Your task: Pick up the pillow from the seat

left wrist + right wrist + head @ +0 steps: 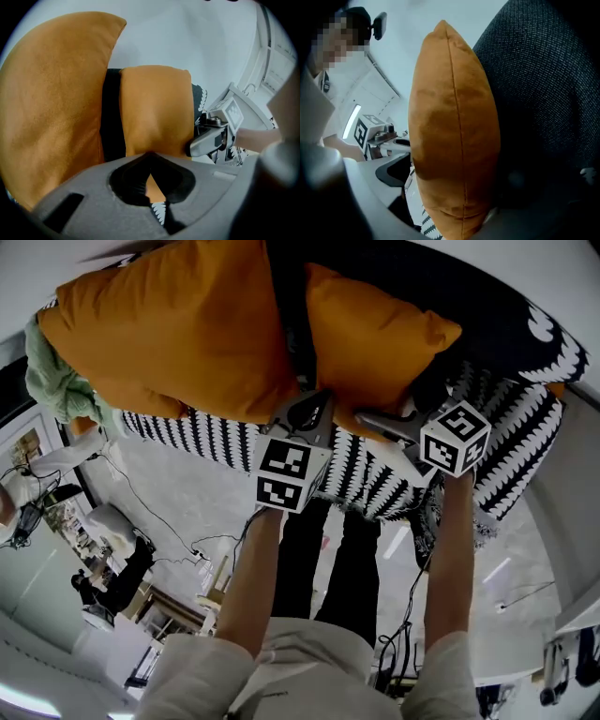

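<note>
Two orange pillows stand on a seat with a black-and-white patterned cover (370,474). The smaller pillow (375,343) (154,108) (454,136) leans against the dark chair back (543,93). My left gripper (305,407) (149,157) is at this pillow's lower left edge, its tips closed together on the orange fabric. My right gripper (389,418) (454,220) stands open at the lower right, with the pillow edge-on between its jaws and the pads apart from it. The larger pillow (178,324) (51,103) is to the left, held by neither gripper.
A green cloth (47,371) hangs beside the large pillow at the far left. Below the seat edge are the person's legs (323,549) and a pale floor with cables (178,512). A white wall (187,33) rises behind the seat.
</note>
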{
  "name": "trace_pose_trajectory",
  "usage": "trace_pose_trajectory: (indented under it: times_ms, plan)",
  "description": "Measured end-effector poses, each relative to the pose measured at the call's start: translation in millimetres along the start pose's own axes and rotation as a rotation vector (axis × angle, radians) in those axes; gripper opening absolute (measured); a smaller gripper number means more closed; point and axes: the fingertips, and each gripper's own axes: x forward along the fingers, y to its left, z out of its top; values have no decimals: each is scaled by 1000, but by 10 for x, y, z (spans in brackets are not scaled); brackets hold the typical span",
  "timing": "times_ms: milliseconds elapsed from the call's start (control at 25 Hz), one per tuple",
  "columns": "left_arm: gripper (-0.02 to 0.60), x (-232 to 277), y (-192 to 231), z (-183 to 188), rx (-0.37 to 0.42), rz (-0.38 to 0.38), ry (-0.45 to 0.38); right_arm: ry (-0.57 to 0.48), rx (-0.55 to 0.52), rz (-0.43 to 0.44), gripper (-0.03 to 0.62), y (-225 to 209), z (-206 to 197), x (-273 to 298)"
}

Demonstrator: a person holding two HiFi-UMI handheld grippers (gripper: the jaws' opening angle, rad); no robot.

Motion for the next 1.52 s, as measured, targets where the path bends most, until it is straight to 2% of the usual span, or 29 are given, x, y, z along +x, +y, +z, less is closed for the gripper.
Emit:
trace_pose_trajectory:
  times_ms: [160, 400, 560, 720, 1200, 1360, 1520]
  plan:
    - [9, 58, -2, 14, 2, -37, 12, 41, -22, -25, 523, -52, -7, 65]
    - [9, 129, 108, -39, 4, -27, 50, 86, -5, -56, 523, -144, -53, 247]
    - [9, 76, 132, -77, 1, -27, 46, 105, -7, -36, 523, -144, -79, 296]
    - [9, 30, 96, -112, -18, -35, 27, 116, -19, -56, 522, -153, -92, 307]
    - [9, -363, 16, -13, -20, -32, -24, 60, -1, -213, 500, 101, -85, 160]
    - [9, -465, -133, 16, -3, -59, -33, 11, 36, -287, 474, 175, -83, -50]
    - [9, -603, -281, 16, 4, -80, -31, -22, 72, -317, 463, 335, -44, -204]
